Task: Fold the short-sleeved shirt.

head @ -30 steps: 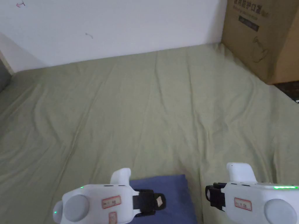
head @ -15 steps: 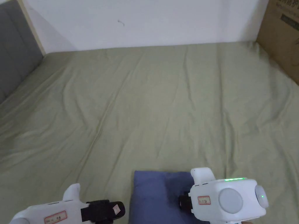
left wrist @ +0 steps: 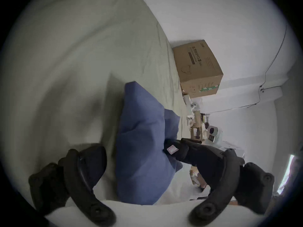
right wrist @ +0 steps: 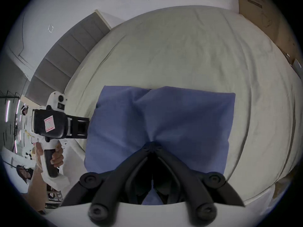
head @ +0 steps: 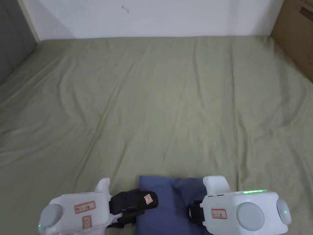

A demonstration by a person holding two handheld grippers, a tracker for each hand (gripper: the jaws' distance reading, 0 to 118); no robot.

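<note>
The blue short-sleeved shirt (head: 171,202) lies folded into a compact rectangle at the near edge of the bed (head: 159,101), on the green sheet; in the right gripper view (right wrist: 164,119) its top layer puckers toward your jaws; your right hand-held gripper (right wrist: 153,146) has its jaws drawn together on a pinch of that fabric near the shirt's near edge; your left hand-held gripper (left wrist: 134,150) has its jaws spread wide, one on each side of the shirt's left edge (left wrist: 141,142), not pressing it; in the head view it (head: 134,203) sits at the shirt's left side, the right one (head: 195,214) over its right part; a cardboard box (head: 295,33) stands at the far right of the bed.
</note>
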